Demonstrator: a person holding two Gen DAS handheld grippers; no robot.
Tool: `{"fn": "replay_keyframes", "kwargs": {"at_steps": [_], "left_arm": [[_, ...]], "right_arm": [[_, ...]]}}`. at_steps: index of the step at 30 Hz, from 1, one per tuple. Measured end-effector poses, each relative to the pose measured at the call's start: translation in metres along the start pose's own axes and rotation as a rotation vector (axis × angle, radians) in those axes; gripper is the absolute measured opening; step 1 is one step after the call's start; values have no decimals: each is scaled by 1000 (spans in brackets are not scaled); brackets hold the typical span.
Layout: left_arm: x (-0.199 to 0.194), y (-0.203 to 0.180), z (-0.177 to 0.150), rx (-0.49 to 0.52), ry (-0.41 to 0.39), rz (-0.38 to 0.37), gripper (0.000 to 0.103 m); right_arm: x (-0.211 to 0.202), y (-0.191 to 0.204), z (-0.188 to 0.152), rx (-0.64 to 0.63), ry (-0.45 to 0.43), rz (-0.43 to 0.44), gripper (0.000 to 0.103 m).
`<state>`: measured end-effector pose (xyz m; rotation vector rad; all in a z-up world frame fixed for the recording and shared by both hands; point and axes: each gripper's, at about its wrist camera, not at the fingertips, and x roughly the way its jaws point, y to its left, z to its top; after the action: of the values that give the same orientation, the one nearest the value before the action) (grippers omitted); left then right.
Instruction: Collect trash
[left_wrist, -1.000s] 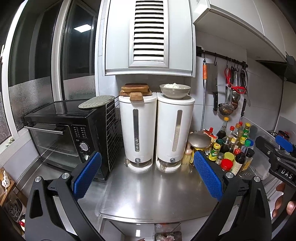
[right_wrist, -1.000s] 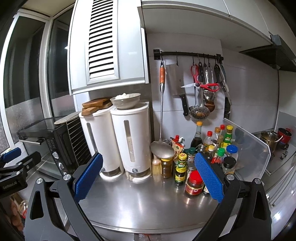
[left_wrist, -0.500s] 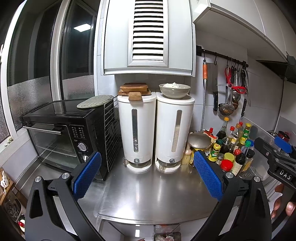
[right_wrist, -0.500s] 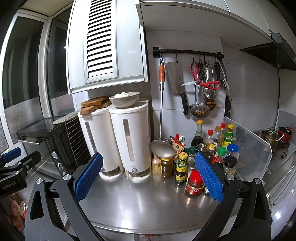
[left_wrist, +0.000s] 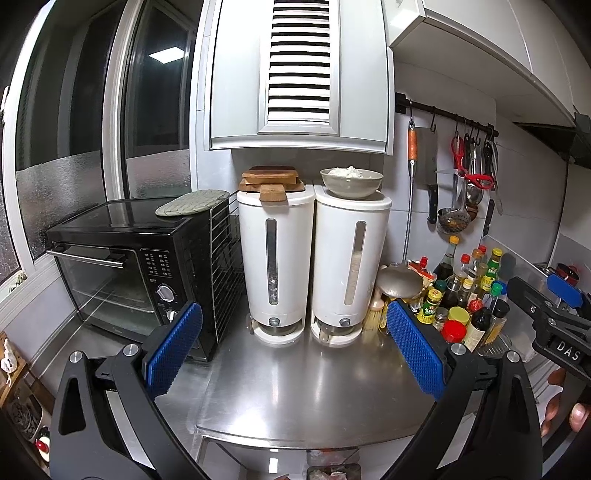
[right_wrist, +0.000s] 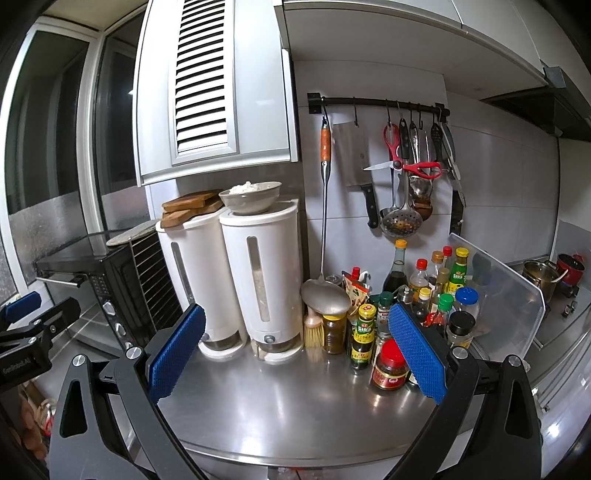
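My left gripper (left_wrist: 295, 347) hangs open over the front of a steel counter (left_wrist: 295, 391), with nothing between its blue pads (left_wrist: 173, 347). My right gripper (right_wrist: 297, 352) is also open and empty above the same counter (right_wrist: 295, 402). Each gripper shows in the other's view: the right gripper (left_wrist: 554, 317) at the right edge, the left gripper (right_wrist: 33, 325) at the left edge. I see no loose trash on the counter. Below the counter's front edge, a small container (left_wrist: 332, 472) with pale scraps is mostly cut off.
Two white dispensers (left_wrist: 273, 266) stand at the back, one with a bowl of rice (left_wrist: 351, 181) on top. A black oven (left_wrist: 122, 273) sits at the left. Several sauce bottles (right_wrist: 417, 295) and a red-lidded jar (right_wrist: 389, 369) crowd the right, beside a clear splash guard (right_wrist: 498, 295).
Both views have barely shifted. Both grippers stay open and empty.
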<state>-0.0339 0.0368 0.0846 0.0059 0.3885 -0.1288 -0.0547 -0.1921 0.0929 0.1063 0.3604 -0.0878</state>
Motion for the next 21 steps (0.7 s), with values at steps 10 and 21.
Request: {"fn": "replay_keyframes", "kwargs": {"at_steps": [10,21], "left_arm": [[3,0,-1,0,8,-2,95],[8,-5,-4,6,17,-9,95]], "right_arm": [[5,2,0,-11,9,5,100],[10,-1,-1,-4,16,1,100]]}}
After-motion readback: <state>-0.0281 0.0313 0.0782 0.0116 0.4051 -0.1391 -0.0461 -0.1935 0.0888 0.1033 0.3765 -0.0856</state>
